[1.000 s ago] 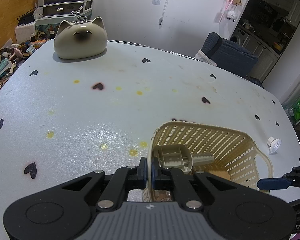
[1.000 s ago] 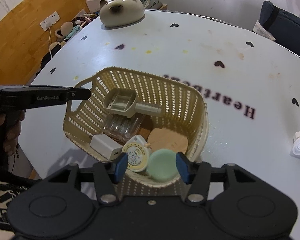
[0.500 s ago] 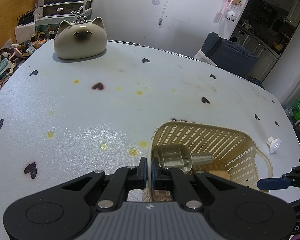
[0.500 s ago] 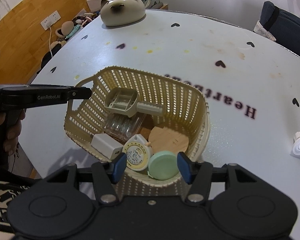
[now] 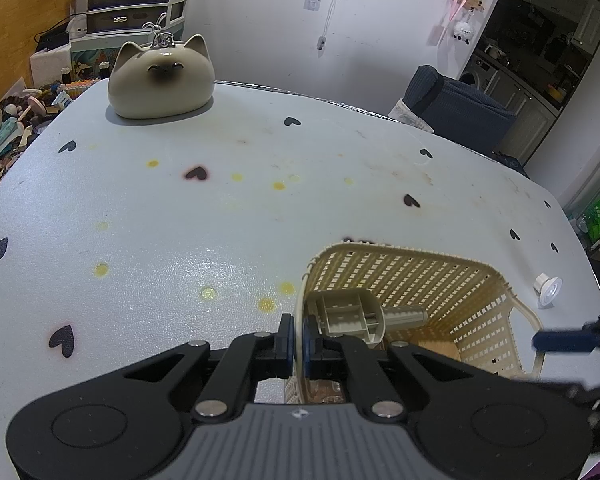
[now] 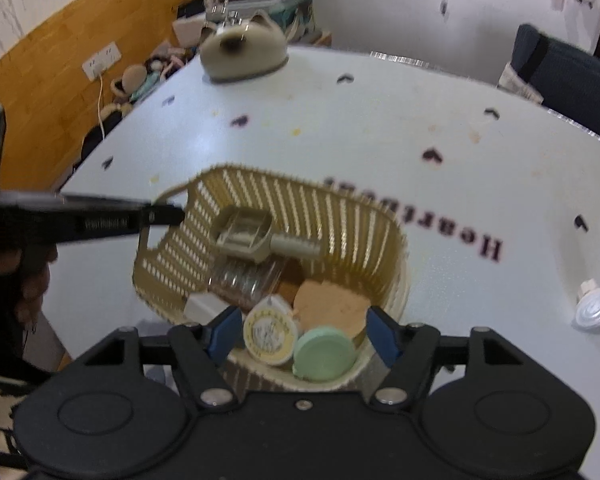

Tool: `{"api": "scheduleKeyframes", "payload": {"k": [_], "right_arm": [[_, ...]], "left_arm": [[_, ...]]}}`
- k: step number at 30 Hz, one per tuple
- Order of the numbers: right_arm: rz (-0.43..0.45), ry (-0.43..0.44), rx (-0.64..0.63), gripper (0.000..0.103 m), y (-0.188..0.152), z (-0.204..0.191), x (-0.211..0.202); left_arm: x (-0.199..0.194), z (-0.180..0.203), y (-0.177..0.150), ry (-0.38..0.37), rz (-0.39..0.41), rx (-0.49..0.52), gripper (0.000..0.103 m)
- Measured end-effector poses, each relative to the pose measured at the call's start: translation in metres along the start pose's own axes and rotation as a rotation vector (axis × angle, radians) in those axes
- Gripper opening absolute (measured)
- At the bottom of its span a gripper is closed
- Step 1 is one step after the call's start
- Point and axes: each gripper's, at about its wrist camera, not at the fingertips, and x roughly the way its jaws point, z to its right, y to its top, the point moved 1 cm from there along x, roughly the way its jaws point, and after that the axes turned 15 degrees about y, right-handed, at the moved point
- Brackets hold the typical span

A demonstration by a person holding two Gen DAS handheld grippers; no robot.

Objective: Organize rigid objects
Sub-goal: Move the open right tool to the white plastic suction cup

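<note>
A cream lattice basket point(image 6: 356, 216) stands on the white table, also in the left wrist view point(image 5: 440, 280). My left gripper point(image 5: 296, 344) is shut on the basket's rim; it shows as a dark arm in the right wrist view point(image 6: 160, 216). My right gripper point(image 6: 300, 330) is open above the basket's near edge. Inside lie a beige scoop point(image 6: 252, 236), a clear ribbed container point(image 6: 244, 280), a white block point(image 6: 204, 306), a round yellow-rimmed tape measure point(image 6: 270, 332), a green round lid point(image 6: 326, 354) and a tan piece point(image 6: 332, 304).
A cat-shaped ceramic pot point(image 5: 162, 76) stands at the table's far left. A small white suction cup point(image 6: 594, 306) lies on the table right of the basket. A dark chair point(image 5: 456, 104) stands beyond the far edge. Clutter lies on the floor at left.
The green lid has left my right gripper and now lies in the basket. The right gripper has opened wider and drawn up and back. The left gripper has stayed on the rim.
</note>
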Motion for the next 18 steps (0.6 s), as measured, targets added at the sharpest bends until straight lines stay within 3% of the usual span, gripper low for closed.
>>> {"api": "scheduleKeyframes", "payload": {"k": [8, 9, 10, 18], "right_arm": [[0.213, -0.073, 0.057, 0.086, 0.022, 0.027, -0.041], [0.231, -0.092, 0.075, 0.096, 0.023, 0.034, -0.044], [0.251, -0.116, 0.098, 0.1, 0.024, 0.043, -0.047], [0.354, -0.307, 0.252, 0.103, 0.009, 0.111, -0.059]], "left_arm": [[0.0, 0.0, 0.0, 0.0, -0.001, 0.0, 0.004], [0.0, 0.0, 0.0, -0.001, 0.0, 0.0, 0.004], [0.0, 0.0, 0.0, 0.0, 0.0, 0.0, 0.004], [0.0, 0.0, -0.001, -0.001, -0.002, -0.001, 0.005]]}}
